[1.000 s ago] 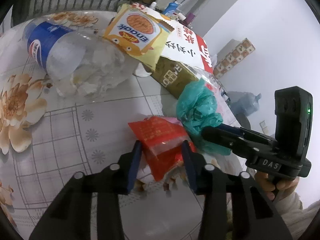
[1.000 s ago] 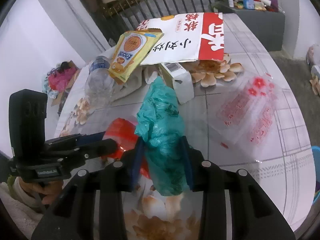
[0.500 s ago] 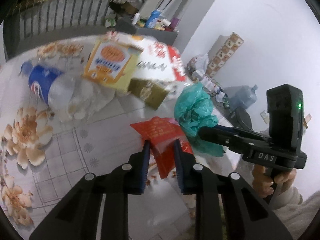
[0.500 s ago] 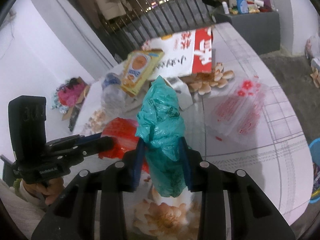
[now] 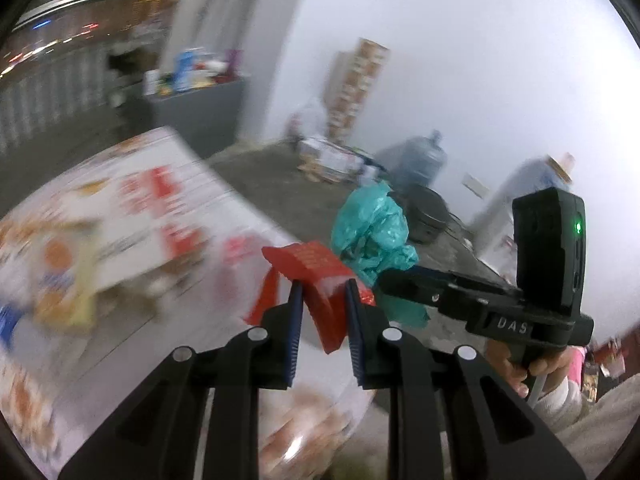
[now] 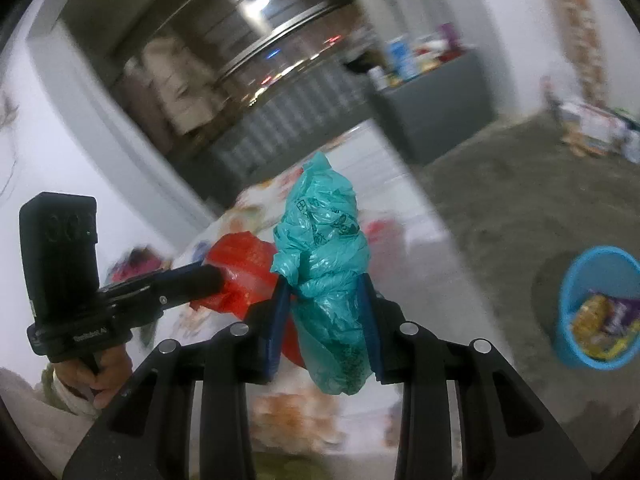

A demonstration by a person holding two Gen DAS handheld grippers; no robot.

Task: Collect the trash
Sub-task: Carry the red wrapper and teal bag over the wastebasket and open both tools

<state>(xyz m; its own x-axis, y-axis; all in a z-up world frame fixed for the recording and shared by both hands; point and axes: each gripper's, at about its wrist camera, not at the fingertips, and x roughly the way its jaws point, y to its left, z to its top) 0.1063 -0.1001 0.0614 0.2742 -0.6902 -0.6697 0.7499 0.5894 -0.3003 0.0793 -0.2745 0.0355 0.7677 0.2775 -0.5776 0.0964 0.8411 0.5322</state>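
My left gripper is shut on a red wrapper and holds it up above the table edge. My right gripper is shut on a crumpled teal plastic bag, also lifted off the table. In the left wrist view the right gripper shows just to the right with the teal bag. In the right wrist view the left gripper shows to the left with the red wrapper. A blue bin holding wrappers stands on the floor at the right.
The floral table lies blurred at the left with a red-and-white paper bag and a yellow snack packet. A grey counter, a water jug and stacked boxes stand by the walls.
Both grippers have lifted their trash off the table and swung right, away from it. The view now takes in the floor and the blue bin. The left jaws closed on the wrapper.
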